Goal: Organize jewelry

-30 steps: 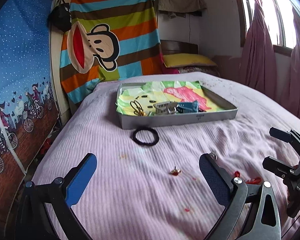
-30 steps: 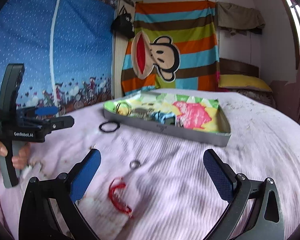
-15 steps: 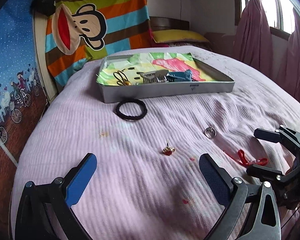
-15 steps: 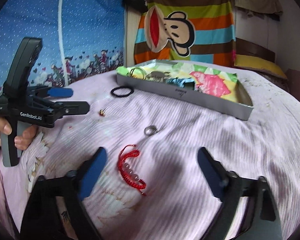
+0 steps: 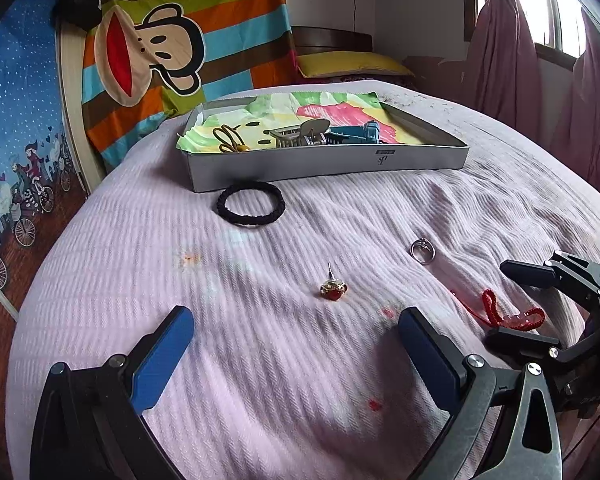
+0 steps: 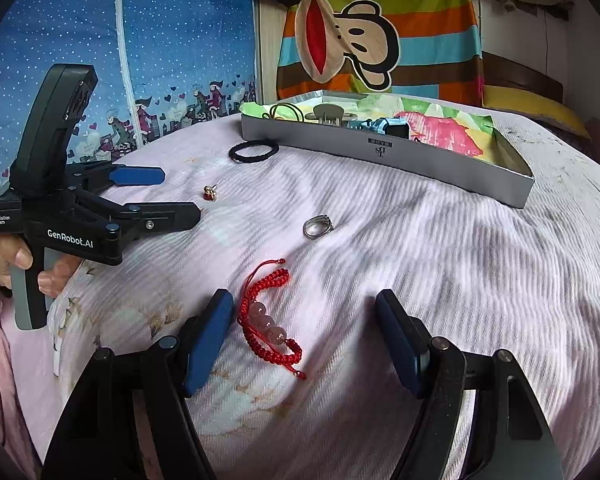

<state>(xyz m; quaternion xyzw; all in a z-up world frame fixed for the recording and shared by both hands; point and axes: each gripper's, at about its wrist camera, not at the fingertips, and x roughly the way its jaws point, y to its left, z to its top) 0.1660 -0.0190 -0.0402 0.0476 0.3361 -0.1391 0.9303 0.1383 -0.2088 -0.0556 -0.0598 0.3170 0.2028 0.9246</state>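
Note:
A red corded bracelet with pink beads point(image 6: 269, 322) point(image 5: 500, 314) lies on the pink bedspread between the fingers of my right gripper point(image 6: 304, 334). Its jaws are closing, and the pads stand apart from the bracelet. A silver ring point(image 6: 318, 226) point(image 5: 423, 249), a small red and gold earring point(image 5: 333, 290) point(image 6: 211, 192) and a black hair tie point(image 5: 251, 202) point(image 6: 254, 150) lie loose on the bed. My left gripper point(image 5: 296, 344) is open just short of the earring, nothing between its fingers. The grey tray point(image 5: 324, 164) point(image 6: 384, 156) holds hair clips and a hair band.
The tray sits at the far side of the bed, lined with colourful paper. A person's hand point(image 6: 18, 258) holds the left gripper's handle at the left of the right wrist view. A striped monkey cloth point(image 5: 180, 48) hangs behind; curtains point(image 5: 512, 64) hang at right.
Both grippers have sunk towards the bed and tilted downward. The right gripper's fingers have narrowed around the red bracelet, which now lies between them. The left gripper stays wide open.

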